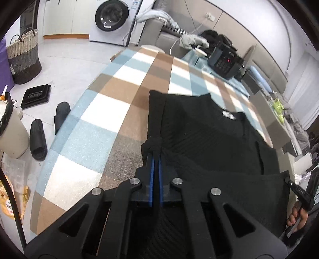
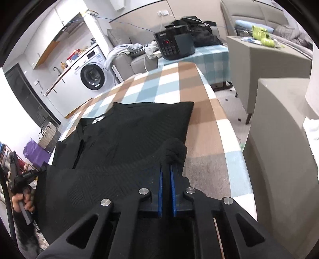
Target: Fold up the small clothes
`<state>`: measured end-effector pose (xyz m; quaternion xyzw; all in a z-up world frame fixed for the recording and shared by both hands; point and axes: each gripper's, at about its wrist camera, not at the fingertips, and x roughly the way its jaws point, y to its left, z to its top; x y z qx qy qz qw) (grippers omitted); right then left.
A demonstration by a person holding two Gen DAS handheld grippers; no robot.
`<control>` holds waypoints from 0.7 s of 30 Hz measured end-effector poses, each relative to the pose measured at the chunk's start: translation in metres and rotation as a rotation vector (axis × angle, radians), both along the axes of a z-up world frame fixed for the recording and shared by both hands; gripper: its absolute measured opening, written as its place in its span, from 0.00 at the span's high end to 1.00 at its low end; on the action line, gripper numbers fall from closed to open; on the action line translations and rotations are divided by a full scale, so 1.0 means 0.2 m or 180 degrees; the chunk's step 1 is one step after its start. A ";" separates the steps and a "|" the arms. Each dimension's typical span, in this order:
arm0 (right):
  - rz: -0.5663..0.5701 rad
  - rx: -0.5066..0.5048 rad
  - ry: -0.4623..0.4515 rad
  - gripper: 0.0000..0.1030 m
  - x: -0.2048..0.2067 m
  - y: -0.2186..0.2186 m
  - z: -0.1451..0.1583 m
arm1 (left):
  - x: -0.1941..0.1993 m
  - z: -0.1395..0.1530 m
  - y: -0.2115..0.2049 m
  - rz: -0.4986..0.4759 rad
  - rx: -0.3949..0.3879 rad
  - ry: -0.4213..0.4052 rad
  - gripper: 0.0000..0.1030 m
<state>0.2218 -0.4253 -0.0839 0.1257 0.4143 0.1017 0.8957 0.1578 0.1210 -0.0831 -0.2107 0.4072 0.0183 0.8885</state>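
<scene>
A black ribbed shirt (image 1: 199,127) lies on a checked blanket (image 1: 111,95) over the table, its collar with a white label (image 1: 228,115) towards the far side. My left gripper (image 1: 156,154) is shut on a bunched corner of the shirt's near hem, lifted off the blanket. In the right wrist view the same shirt (image 2: 129,135) spreads to the left. My right gripper (image 2: 167,165) is shut on the other bunched corner. The near hem hangs stretched between both grippers.
A black device with a red light (image 1: 226,61) sits at the table's far end. A washing machine (image 1: 110,18), a woven basket (image 1: 24,57) and black slippers (image 1: 38,137) are on the floor to the left. Grey sofa blocks (image 2: 279,139) stand right of the table.
</scene>
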 end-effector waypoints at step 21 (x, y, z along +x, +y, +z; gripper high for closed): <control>-0.0101 -0.0051 0.0439 0.54 0.11 -0.07 -0.09 | -0.07 -0.04 -0.08 -0.0159 0.0517 0.0240 0.71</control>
